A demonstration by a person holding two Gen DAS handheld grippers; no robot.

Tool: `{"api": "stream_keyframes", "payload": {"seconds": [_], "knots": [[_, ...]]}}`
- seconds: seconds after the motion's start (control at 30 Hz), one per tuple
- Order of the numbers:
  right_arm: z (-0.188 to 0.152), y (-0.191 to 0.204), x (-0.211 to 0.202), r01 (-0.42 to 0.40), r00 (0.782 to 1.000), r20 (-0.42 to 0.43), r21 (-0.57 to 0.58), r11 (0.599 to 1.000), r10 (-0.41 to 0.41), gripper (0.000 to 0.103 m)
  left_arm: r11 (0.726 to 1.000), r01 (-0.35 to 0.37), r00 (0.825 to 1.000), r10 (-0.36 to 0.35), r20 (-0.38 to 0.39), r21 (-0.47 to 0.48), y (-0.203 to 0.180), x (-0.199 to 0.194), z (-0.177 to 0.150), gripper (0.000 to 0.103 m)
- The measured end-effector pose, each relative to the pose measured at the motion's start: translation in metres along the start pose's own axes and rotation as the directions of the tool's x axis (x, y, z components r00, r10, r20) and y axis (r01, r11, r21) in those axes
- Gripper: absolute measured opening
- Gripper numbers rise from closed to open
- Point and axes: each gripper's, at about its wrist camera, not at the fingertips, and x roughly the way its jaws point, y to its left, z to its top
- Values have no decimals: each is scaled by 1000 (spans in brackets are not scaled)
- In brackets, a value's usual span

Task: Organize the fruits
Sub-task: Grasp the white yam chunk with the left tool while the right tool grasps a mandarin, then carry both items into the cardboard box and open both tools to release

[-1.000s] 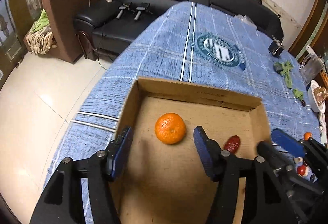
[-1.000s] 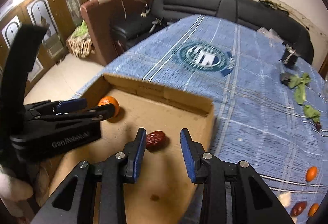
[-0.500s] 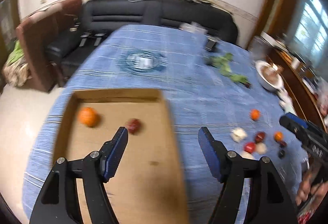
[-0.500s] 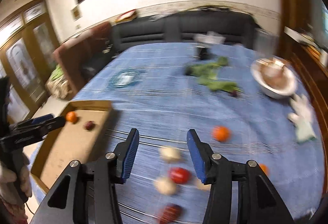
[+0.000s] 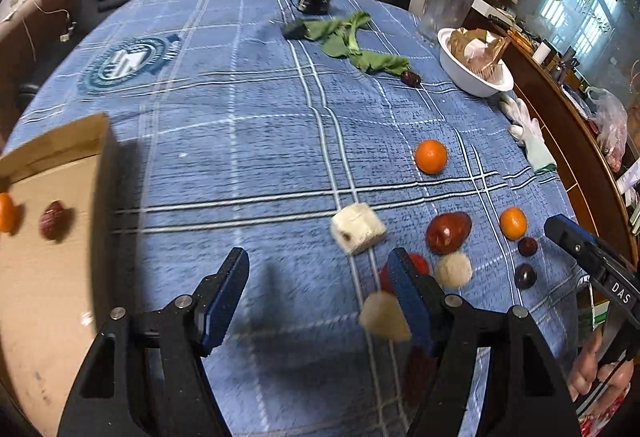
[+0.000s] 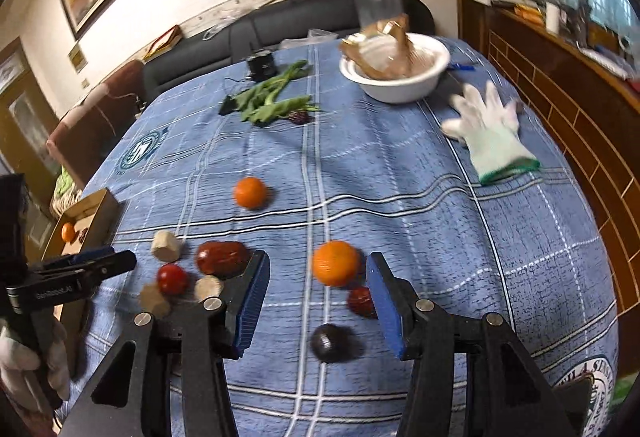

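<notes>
Loose fruit lies on the blue checked cloth. My right gripper (image 6: 316, 281) is open, its jaws either side of an orange (image 6: 335, 262). A small red fruit (image 6: 360, 300) and a dark fruit (image 6: 329, 342) lie just below it. A second orange (image 6: 250, 192) lies farther off. My left gripper (image 5: 320, 277) is open and empty above bare cloth, beside a pale cube (image 5: 358, 228), a dark red fruit (image 5: 448, 232) and a red tomato (image 5: 418, 265). The cardboard box (image 5: 48, 277) at the left holds an orange (image 5: 6, 217) and a red date (image 5: 52, 225).
A white bowl (image 6: 400, 77) with crumpled wrapping, a white glove (image 6: 492, 135) and green leaves (image 6: 272, 97) lie toward the far side. Pale lumps (image 6: 166, 245) sit among the fruit. A black sofa stands beyond the table, wooden cabinets at the right.
Both grippers have swung right, away from the box and over the loose fruit. The right gripper has come down around an orange. The box has slid to the left edge of the view.
</notes>
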Motion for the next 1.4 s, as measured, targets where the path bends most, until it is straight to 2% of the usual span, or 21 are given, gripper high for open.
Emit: {"api": "stream_keyframes", "payload": {"seconds": [0.2,0.4,0.47,0.53,0.57,0.6,0.7,0.9,1.1,1.27,1.4], "knots": [[1,-6,26,26,999,-33,-17,1000,-26,54,1000,-12,999,13,-39,17,-2,24,7,71],[-4,4,49,73,994,-74,-90,993,-80,54,993,-68,998,70,-11,95,-15,29,3,69],[-7,8,54,97,991,-81,-113,989,-106,53,989,-84,996,83,12,121,-20,29,1,57],[-8,9,56,115,989,-77,-123,986,-125,50,985,-100,995,98,24,140,-25,29,0,36],[-9,10,56,129,988,-72,-129,983,-139,45,983,-107,994,103,30,152,-27,29,0,30],[-9,10,55,134,987,-72,-131,982,-144,40,981,-107,994,103,33,160,-28,29,0,27],[-9,9,54,128,987,-75,-128,983,-139,35,986,-89,996,85,30,142,-25,28,1,27],[-11,10,46,124,989,-67,-117,985,-132,34,991,-72,997,68,39,111,-19,16,-1,27],[-7,17,22,108,993,-33,-114,988,-113,34,995,-46,996,38,87,94,-12,-15,-6,27],[-3,44,0,62,998,-1,-138,988,-63,34,997,-34,992,26,121,64,6,-44,-11,27],[-1,77,-8,-5,1000,2,-164,986,5,34,997,-69,987,63,147,37,34,-67,-17,27]]}}
